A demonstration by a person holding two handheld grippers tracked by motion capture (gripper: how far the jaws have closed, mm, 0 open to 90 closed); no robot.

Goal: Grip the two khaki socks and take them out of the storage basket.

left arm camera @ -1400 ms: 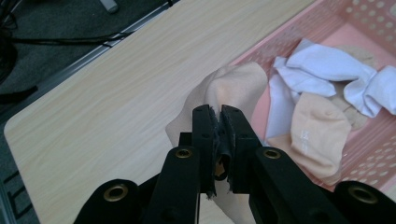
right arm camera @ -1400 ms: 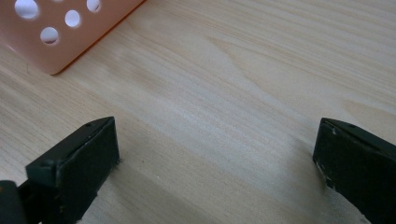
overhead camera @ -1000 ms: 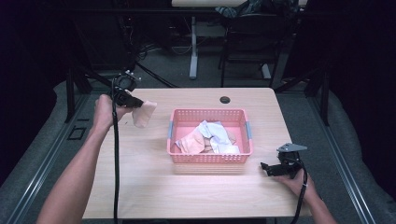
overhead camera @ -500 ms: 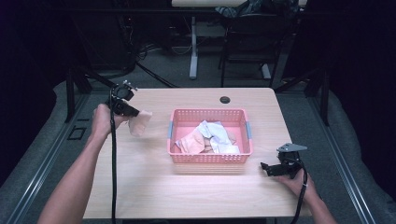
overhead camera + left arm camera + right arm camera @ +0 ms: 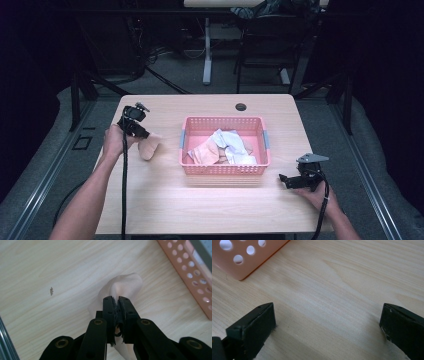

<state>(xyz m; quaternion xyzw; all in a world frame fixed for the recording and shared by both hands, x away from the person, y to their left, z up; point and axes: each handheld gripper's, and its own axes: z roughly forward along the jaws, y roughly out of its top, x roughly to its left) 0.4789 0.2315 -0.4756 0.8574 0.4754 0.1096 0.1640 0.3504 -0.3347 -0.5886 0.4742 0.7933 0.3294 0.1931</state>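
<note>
**Peach cloth lowered to the table, left of the basket**

Right gripper [image 5: 287, 180] idle on the near table edge, jaws wide, empty. Left gripper [image 5: 145, 135] has sunk since a second ago, clenched on the peach cloth [image 5: 148, 148], now touching the table [image 5: 165, 200] beside the pink basket [image 5: 225, 170]. Release likely next.

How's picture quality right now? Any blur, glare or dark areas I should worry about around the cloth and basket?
High view: table evenly lit, surroundings very dark, pink basket casts a soft shadow. Left gripper view: peach cloth slightly overexposed, wood grain sharp. Right gripper view: right gripper jaws close and soft-edged, no glare.
</note>
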